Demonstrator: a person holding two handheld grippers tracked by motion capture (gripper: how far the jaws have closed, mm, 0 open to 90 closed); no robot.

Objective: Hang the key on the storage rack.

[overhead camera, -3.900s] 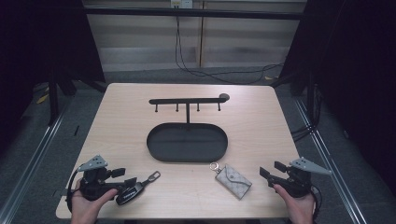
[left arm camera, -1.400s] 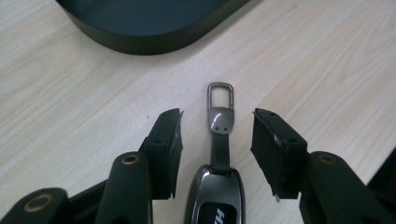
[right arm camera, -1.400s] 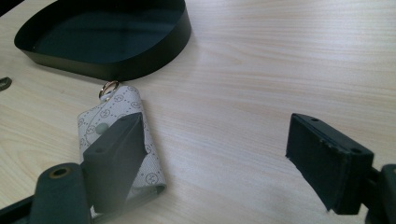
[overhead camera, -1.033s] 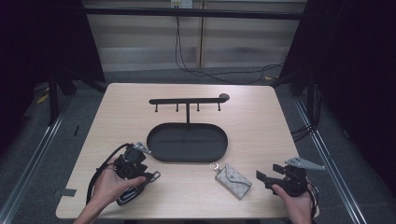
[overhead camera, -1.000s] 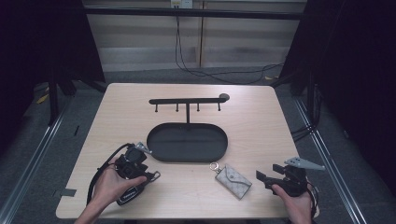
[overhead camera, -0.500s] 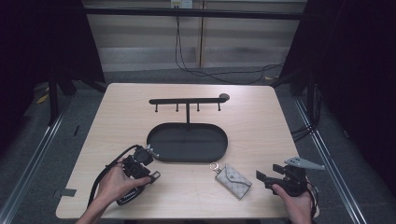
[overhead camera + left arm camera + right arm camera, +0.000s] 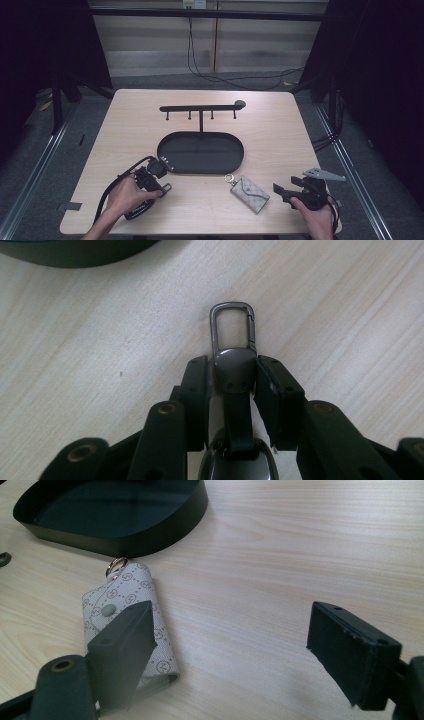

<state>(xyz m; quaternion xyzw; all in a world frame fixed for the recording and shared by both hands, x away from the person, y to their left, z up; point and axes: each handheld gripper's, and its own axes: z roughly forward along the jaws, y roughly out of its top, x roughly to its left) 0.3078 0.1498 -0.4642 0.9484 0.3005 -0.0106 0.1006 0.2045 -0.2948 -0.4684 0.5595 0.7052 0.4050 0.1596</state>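
A black key fob [image 7: 136,211] with a metal snap hook [image 7: 232,330] lies on the table [image 7: 280,135] at the front left. My left gripper [image 7: 161,188] is low over it. Its jaws have just been closing, and the pads now press both sides of the fob's metal cap [image 7: 234,371], with the hook sticking out beyond the left gripper [image 7: 234,367]. A grey patterned key pouch [image 7: 250,193] with a ring lies front right of centre. My right gripper [image 7: 280,190] rests just right of it, open. In the right gripper view the pouch [image 7: 117,605] lies by the left jaw of the right gripper [image 7: 230,630].
A black oval tray [image 7: 200,170] sits mid-table, and its wall [image 7: 150,537] lies just beyond the pouch. Behind it stands a black rack [image 7: 200,107] with several hooks. The left gripper's cable loops toward the table's front left edge.
The left gripper came in from the front left edge to the key fob, sank onto it and drew its jaws in around the metal cap. The right gripper stayed put.
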